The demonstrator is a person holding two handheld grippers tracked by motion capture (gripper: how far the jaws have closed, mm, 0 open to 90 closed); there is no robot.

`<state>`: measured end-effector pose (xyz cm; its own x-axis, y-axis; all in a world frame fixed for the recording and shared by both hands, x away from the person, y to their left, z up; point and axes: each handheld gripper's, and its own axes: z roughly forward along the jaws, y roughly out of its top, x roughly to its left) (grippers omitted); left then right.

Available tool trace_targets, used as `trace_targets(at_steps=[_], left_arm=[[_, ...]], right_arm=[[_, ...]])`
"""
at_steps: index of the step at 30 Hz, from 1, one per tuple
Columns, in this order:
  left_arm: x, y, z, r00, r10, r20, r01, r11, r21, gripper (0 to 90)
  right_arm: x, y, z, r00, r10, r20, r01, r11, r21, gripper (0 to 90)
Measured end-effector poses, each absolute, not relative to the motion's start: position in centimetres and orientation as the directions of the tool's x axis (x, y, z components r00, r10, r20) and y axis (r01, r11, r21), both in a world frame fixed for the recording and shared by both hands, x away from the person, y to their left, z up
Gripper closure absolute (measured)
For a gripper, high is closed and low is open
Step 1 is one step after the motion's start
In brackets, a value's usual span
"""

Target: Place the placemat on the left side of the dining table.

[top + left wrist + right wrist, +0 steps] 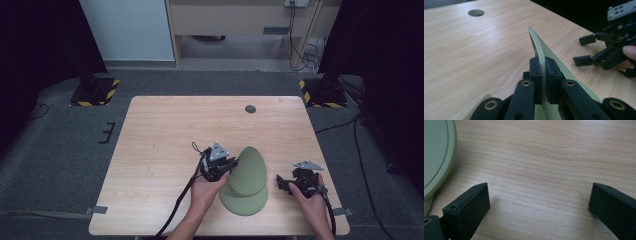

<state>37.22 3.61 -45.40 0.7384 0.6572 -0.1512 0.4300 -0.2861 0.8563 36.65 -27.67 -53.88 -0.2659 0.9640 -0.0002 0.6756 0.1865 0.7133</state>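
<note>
- Plates: two pale green ones sit at the near right of the tabletop point(165, 130), the upper plate point(248, 170) tilted up off the lower plate point(245, 202).
- Your left hand-held gripper point(226, 167) has its pads clamped on the upper plate's left rim, edge-on between the jaws in the left gripper view point(537, 47).
- Your right hand-held gripper point(281, 182) hangs just beside the plates with jaws spread wide and nothing in them.
- Expect a stiff, light, smooth plate, probably plastic; a rim pinch may let it pivot or slip.
- Take hold deep on the rim, and steady the opposite edge if it swings.
</note>
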Motion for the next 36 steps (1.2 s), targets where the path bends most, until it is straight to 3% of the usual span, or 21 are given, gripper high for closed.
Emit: trace_targets(at_steps=[17, 36], left_arm=[[37.5, 1.8, -41.0, 0.777, 0.624, -0.076, 0.346, -0.323, 0.881, 85.8], [39.4, 1.3, -39.6, 0.753, 0.656, -0.046, 0.342, -0.331, 0.879, 85.8]], right_arm=[[36.8, -27.7, -53.9, -0.264, 0.964, -0.003, 0.677, 0.188, 0.712, 2.2], [36.8, -27.6, -53.9, -0.258, 0.966, -0.001, 0.681, 0.182, 0.71, 1.9]])
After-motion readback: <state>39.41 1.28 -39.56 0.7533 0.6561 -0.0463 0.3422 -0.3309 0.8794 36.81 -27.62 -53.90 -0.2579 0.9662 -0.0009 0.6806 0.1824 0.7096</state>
